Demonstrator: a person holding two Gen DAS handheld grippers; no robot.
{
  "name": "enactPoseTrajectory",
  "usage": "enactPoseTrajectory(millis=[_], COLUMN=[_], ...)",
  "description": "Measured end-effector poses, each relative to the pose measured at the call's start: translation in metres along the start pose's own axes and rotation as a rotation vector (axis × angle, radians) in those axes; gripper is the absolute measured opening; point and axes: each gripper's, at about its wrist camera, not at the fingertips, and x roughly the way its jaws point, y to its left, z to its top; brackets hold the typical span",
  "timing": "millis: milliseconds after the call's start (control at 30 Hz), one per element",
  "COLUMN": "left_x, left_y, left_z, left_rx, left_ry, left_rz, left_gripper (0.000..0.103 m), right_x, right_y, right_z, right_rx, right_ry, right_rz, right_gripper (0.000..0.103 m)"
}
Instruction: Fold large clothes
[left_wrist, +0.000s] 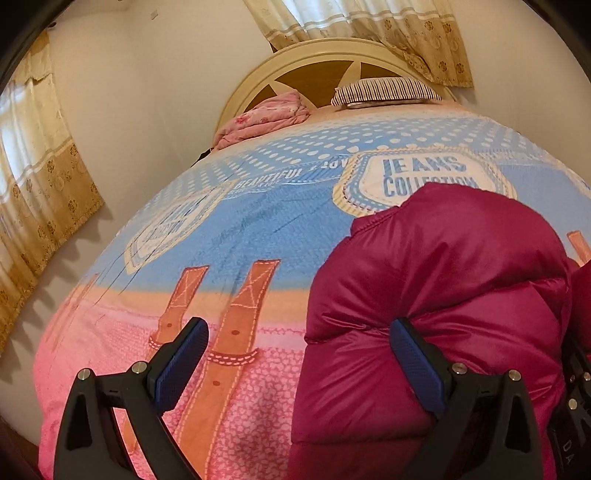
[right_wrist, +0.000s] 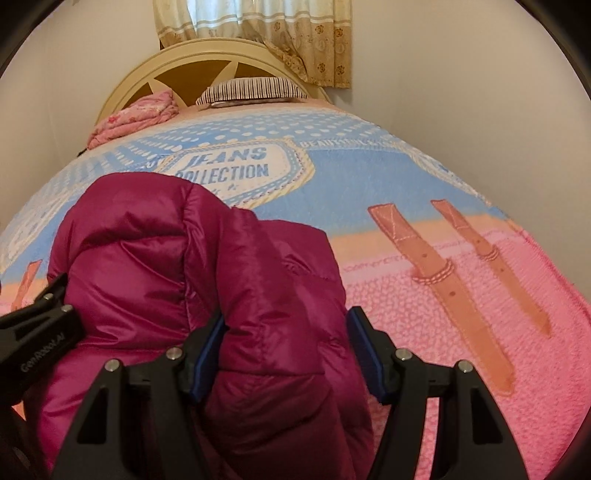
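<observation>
A puffy magenta down jacket lies bunched on the bedspread, at the right of the left wrist view. My left gripper is open wide over the pink part of the spread. Its right finger rests against the jacket's left side, and nothing is pinched. In the right wrist view the jacket fills the lower left. My right gripper is shut on a thick fold of it, with both blue pads pressed into the padding. The black body of the left gripper shows at the left edge.
The bedspread is blue and pink with printed belt straps. A striped pillow and a folded pink blanket lie by the headboard. Walls stand close on both sides, with curtains on the left.
</observation>
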Motion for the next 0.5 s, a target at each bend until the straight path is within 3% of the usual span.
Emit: enactPoseTrajectory(millis=[500], left_x=[0.018], left_y=[-0.004], left_z=[-0.009], left_rx=[-0.017], left_ry=[0.034], left_rz=[-0.027], left_gripper=[0.099], right_x=[0.019], right_y=[0.0], right_z=[-0.005], right_rx=[0.015], right_ry=[0.029], right_rz=[0.028], right_gripper=[0.065])
